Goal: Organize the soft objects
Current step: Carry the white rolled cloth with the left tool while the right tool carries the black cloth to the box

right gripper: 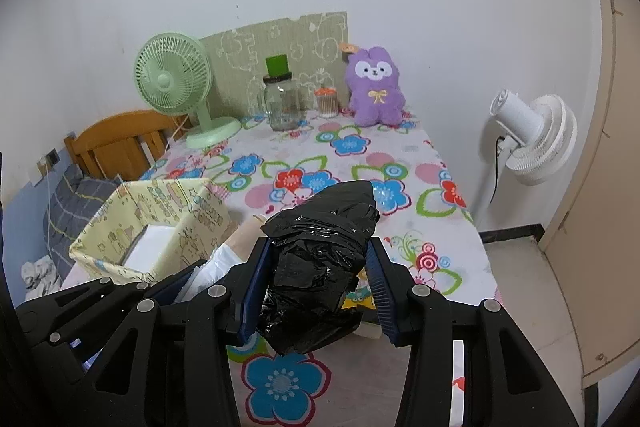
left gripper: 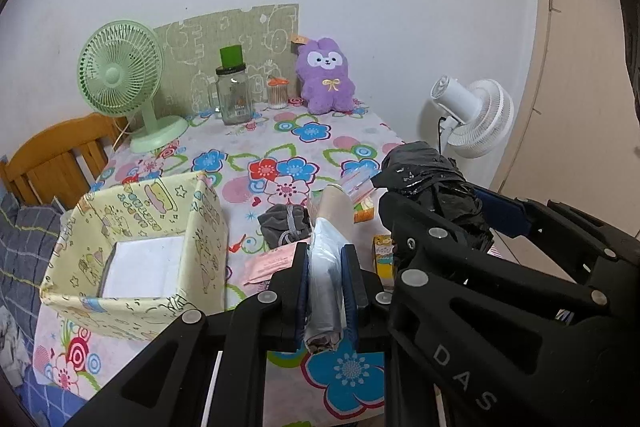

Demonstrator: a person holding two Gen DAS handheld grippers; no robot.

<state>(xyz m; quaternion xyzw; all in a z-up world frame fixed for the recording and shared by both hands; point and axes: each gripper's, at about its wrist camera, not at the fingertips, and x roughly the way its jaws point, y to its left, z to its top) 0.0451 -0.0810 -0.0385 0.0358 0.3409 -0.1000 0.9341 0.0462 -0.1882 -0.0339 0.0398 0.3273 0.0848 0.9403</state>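
My left gripper (left gripper: 326, 259) is shut on a roll of clear and grey plastic bags (left gripper: 326, 267), held above the table near its front edge. My right gripper (right gripper: 318, 251) is shut on a bundle of black plastic bags (right gripper: 320, 251), also above the table; it shows at the right in the left wrist view (left gripper: 432, 183). A yellow patterned fabric box (left gripper: 140, 251) stands open at the left, with a white flat item (left gripper: 144, 267) inside. The box also shows in the right wrist view (right gripper: 160, 223). A grey cloth pouch (left gripper: 284, 223) lies on the table ahead of my left gripper.
The flowered tablecloth (right gripper: 360, 155) covers the table. At the back stand a green fan (left gripper: 120, 75), a glass jar (left gripper: 234, 95), a small swab jar (left gripper: 277, 93) and a purple plush (left gripper: 326, 75). A white floor fan (right gripper: 532, 139) stands to the right. Small packets (left gripper: 384, 255) lie near the front.
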